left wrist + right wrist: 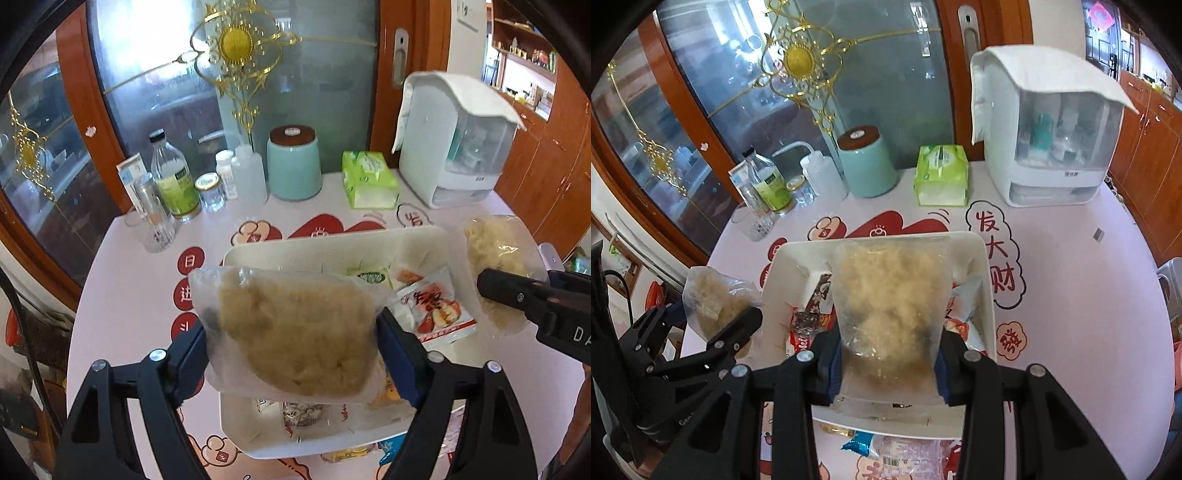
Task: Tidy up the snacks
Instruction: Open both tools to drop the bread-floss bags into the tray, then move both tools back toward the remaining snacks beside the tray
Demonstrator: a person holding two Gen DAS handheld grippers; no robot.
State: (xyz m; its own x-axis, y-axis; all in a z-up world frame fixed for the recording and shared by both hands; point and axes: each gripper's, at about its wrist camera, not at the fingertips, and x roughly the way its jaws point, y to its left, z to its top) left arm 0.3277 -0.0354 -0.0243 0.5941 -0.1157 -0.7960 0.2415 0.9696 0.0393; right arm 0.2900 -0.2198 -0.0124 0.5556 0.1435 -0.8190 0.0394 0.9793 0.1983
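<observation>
the round table (1071, 280) wears a pale pink cloth with red cartoon print; the right wrist view reads "发大财", the left wrist view "日" and "进". at the back stands a white plastic cabinet (1049, 147) with a clear front, draped in a cloth. a white rectangular tray (332, 251) holds red-printed snack packets (436, 306). left gripper (295, 347) is clamped on a clear crinkly bag of pale shredded snack (291, 332), held above the tray. right gripper (890, 365) pinches a like bag (890, 295), also over the tray. only the right wrist view shows a blue wrapper (860, 448) nearer than the tray.
</observation>
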